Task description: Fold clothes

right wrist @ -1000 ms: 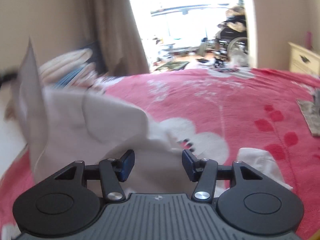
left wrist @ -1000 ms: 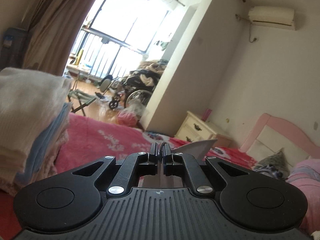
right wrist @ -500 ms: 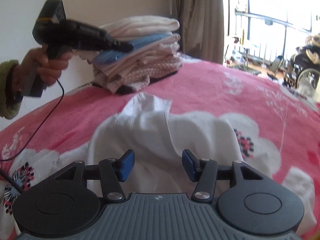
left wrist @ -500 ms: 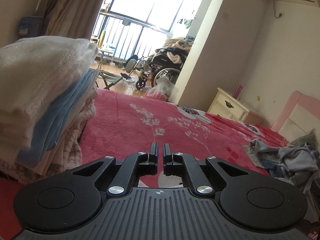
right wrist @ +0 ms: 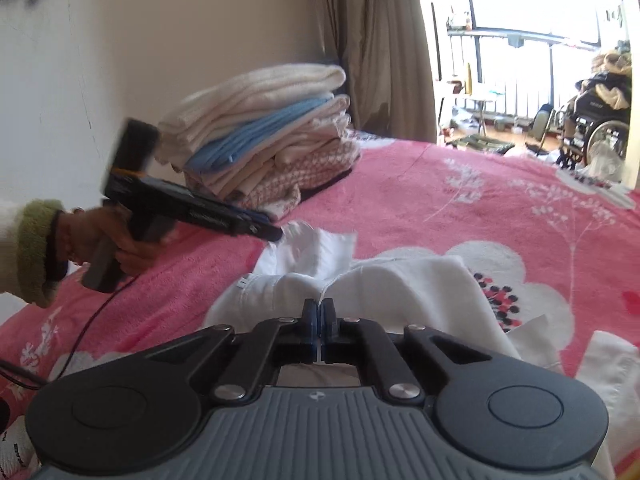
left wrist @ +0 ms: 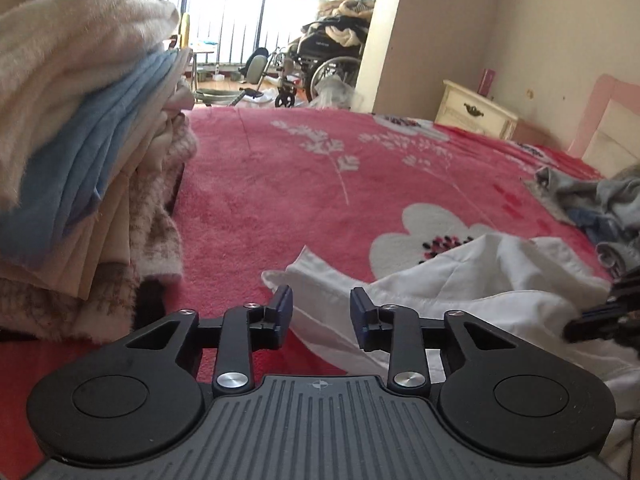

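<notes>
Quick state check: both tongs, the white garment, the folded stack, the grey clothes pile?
Left tongs: open, fingers on either side of the garment's edge, not gripping.
Right tongs: shut on a fold of the garment.
White cotton garment: crumpled, unfolded, lying on the pink floral blanket.
Stack of white, blue and beige folded clothes: folded, piled on the blanket.
Grey clothes pile: unfolded heap.

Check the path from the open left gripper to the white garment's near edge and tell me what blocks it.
Nothing visible blocks it. The left gripper is open, with the white garment edge lying on the pink blanket right ahead of its jaws. The folded stack sits off to the left. The right gripper is shut on the same garment.
</notes>
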A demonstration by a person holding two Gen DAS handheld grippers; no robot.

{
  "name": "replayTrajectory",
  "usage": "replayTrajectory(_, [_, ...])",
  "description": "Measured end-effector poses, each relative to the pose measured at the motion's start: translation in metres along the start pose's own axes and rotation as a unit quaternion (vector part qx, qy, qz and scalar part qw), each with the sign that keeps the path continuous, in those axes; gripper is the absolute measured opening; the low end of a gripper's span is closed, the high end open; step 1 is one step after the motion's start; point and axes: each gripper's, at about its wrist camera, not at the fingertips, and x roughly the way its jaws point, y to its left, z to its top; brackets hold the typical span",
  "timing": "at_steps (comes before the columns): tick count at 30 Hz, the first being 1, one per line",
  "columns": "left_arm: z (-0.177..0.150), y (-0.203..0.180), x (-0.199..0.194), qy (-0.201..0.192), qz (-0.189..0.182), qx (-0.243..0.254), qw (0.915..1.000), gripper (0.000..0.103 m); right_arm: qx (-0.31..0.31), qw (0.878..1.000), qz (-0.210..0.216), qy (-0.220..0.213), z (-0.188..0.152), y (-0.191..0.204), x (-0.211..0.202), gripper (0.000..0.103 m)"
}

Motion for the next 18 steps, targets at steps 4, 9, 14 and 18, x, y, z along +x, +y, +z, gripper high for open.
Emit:
replayTrajectory(4, [0.001,0.004,0.020,0.015,0.005,0.013,0.9998,0.053,-0.003,1.000,-0.011,-0.015,0.006,0.011,-0.025,0.002])
replayTrajectory(9, [0.007,0.009,0.040,0.046,-0.035,-0.001,0.9983,0.054,-0.012,0.999,-0.044,-0.009,0.004,0.015,-0.034,0.002])
replayTrajectory(14, [0.003,-0.001,0.045,0.080,-0.096,0.029,0.9917,0.053,0.015,0.997,-0.073,-0.009,0.000,0.002,-0.042,0.002])
replayTrajectory(18, [-0.006,-0.018,0.044,0.093,-0.123,0.082,0.9846,0.050,0.041,0.996,-0.081,-0.011,-0.004,-0.006,-0.046,0.002])
